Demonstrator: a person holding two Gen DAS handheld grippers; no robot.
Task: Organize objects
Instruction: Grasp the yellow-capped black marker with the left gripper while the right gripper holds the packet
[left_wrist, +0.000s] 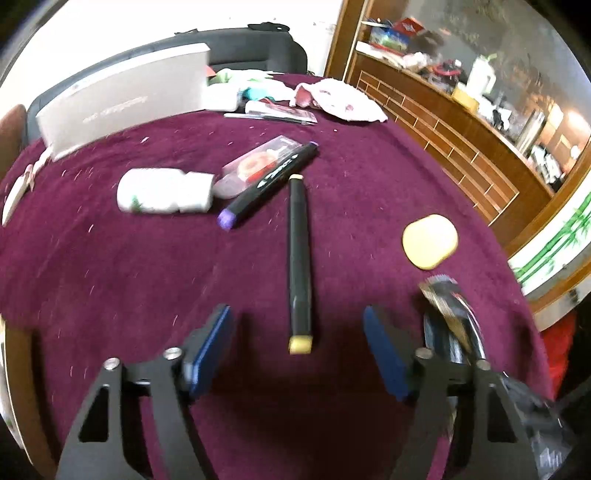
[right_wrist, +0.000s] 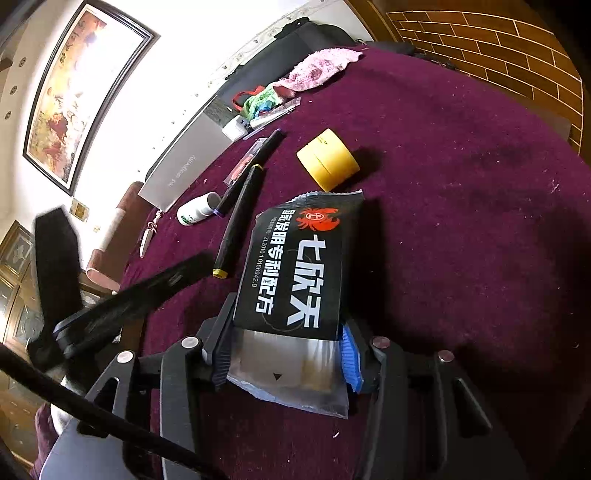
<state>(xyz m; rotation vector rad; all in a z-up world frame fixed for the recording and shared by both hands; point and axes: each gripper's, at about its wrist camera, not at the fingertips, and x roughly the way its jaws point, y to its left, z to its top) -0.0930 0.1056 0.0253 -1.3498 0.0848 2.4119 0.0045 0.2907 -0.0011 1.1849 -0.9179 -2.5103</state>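
My left gripper (left_wrist: 299, 332) is open, just above the maroon tablecloth (left_wrist: 110, 277), and its blue pads flank the near end of a black marker with yellow caps (left_wrist: 300, 258). A second black marker with purple caps (left_wrist: 269, 184) lies beyond it, next to a white bottle on its side (left_wrist: 162, 190) and a clear packet with red contents (left_wrist: 255, 162). A yellow tape roll (left_wrist: 430, 240) sits to the right. My right gripper (right_wrist: 286, 350) is shut on a black snack packet with white Chinese print (right_wrist: 295, 266). The yellow-capped marker (right_wrist: 240, 218) and the tape roll (right_wrist: 328, 158) lie ahead of it.
A grey box (left_wrist: 125, 99) stands at the table's far left. A pink cloth (left_wrist: 340, 98) and small packets lie at the far edge. A wooden cabinet (left_wrist: 461, 122) is to the right. A black sofa (left_wrist: 240, 48) is behind the table.
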